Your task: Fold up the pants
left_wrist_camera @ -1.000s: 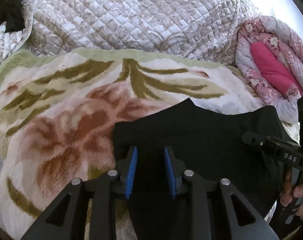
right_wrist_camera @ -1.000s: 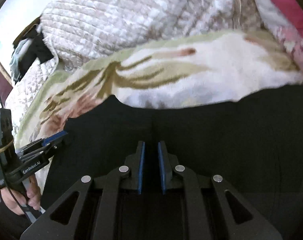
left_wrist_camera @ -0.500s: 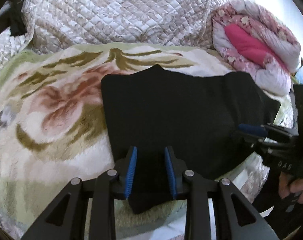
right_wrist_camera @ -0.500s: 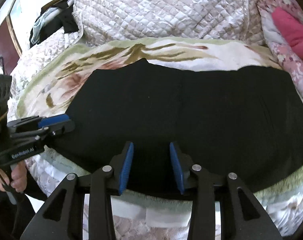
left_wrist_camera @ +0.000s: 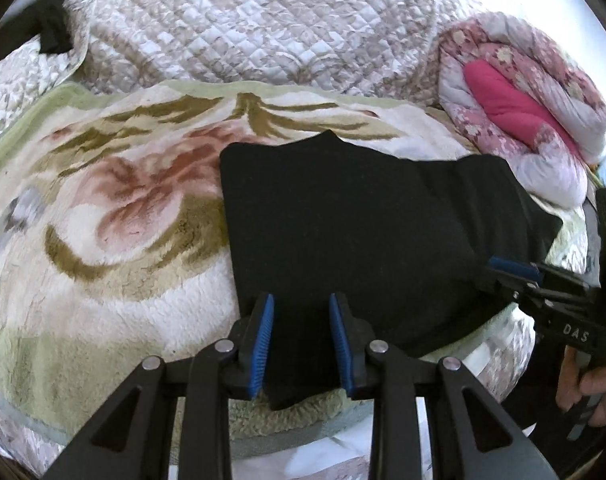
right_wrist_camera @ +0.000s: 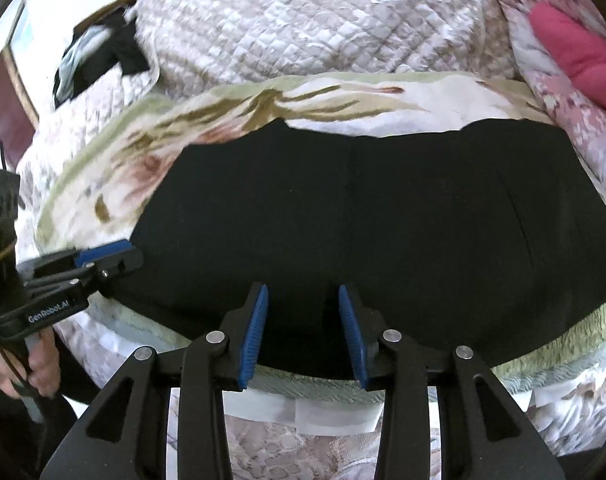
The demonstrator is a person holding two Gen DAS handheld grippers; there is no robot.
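Observation:
The black pants (left_wrist_camera: 363, 232) lie folded flat as a wide dark panel on the floral fleece blanket (left_wrist_camera: 115, 208); they also show in the right wrist view (right_wrist_camera: 363, 216). My left gripper (left_wrist_camera: 301, 320) is open and empty, hovering over the pants' near left edge. My right gripper (right_wrist_camera: 303, 312) is open and empty over the near edge at the middle. The right gripper shows in the left wrist view (left_wrist_camera: 515, 270) and the left gripper in the right wrist view (right_wrist_camera: 107, 256).
A quilted beige bedspread (left_wrist_camera: 243, 28) is heaped behind the blanket. A rolled pink floral quilt (left_wrist_camera: 515, 108) lies at the right. Dark clothes (right_wrist_camera: 99, 52) sit at the far left. The bed's front edge (right_wrist_camera: 303, 392) is just below my grippers.
Both grippers have pulled back and up from the pants toward the bed's front edge. The right gripper's jaws have opened and let the cloth go. The pants now lie flat.

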